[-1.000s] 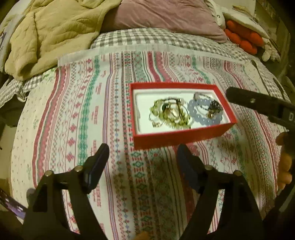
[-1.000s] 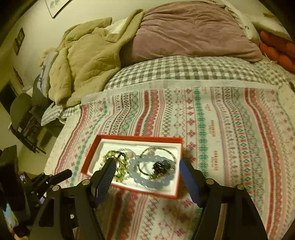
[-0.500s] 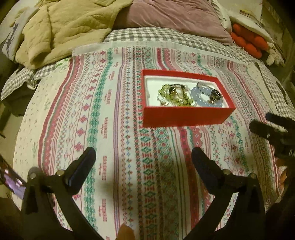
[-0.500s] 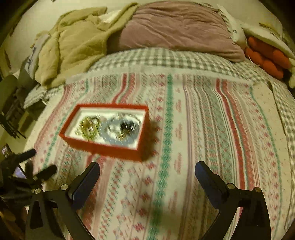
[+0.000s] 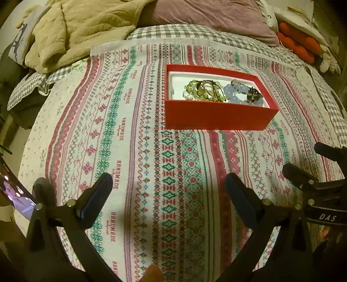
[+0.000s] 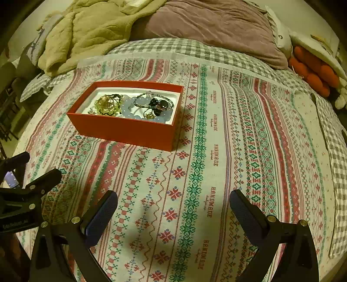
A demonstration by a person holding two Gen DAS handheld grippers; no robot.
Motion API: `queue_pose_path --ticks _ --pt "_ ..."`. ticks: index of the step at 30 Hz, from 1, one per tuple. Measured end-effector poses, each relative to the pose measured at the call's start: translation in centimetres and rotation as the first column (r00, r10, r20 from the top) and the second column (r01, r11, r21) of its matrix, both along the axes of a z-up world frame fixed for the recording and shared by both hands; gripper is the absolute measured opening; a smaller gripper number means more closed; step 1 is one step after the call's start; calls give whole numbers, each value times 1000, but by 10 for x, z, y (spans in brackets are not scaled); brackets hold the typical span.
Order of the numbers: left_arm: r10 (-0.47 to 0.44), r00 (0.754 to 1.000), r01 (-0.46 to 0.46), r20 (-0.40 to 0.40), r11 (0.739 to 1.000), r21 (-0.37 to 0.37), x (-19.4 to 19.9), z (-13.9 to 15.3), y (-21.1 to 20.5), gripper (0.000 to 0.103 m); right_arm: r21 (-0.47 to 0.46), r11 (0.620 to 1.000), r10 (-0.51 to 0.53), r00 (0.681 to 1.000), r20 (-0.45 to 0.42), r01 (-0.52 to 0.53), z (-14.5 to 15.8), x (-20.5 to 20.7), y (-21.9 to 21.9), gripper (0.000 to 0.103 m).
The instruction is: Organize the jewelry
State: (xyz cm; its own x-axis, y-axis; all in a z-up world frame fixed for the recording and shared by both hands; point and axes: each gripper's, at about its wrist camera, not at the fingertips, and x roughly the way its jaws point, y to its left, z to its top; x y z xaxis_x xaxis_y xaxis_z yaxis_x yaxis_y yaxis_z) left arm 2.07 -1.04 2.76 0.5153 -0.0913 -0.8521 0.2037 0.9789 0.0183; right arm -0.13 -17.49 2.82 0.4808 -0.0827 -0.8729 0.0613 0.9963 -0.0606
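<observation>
A red box (image 5: 216, 118) with a white lining sits on the patterned cloth; it also shows in the right wrist view (image 6: 125, 130). Inside lie a yellow-green bead bracelet (image 5: 203, 91), a pale blue bead bracelet (image 5: 235, 95) and a dark charm piece (image 5: 252, 94); the right wrist view shows the same bracelets (image 6: 108, 106) (image 6: 134, 110). My left gripper (image 5: 169, 191) is open and empty, well short of the box. My right gripper (image 6: 173, 206) is open and empty, to the right of and short of the box. The right gripper shows at the left view's edge (image 5: 303, 171).
The patterned cloth (image 6: 216, 173) covers a bed with a checked sheet (image 6: 173, 47). A beige blanket (image 5: 76, 28) and a mauve pillow (image 5: 206, 15) lie at the back. Orange plush items (image 6: 314, 76) sit at the far right. A lit phone screen (image 5: 17, 195) is at the left edge.
Both grippers have drawn back from the box and opened wider. The box now looks smaller and farther in both views. The jewelry stays in the box.
</observation>
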Motion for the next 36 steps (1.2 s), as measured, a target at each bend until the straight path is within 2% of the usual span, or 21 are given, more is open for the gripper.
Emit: queue_pose_path --ticks 10,36 --pt "1 999 -2 -33 1000 -7 0 -8 -3 103 -4 1000 1 1000 -18 -1 -4 4 0 103" --pt "1 999 -2 -41 1000 -8 0 -10 -2 103 -1 1000 -9 999 -42 9 -10 8 -2 103"
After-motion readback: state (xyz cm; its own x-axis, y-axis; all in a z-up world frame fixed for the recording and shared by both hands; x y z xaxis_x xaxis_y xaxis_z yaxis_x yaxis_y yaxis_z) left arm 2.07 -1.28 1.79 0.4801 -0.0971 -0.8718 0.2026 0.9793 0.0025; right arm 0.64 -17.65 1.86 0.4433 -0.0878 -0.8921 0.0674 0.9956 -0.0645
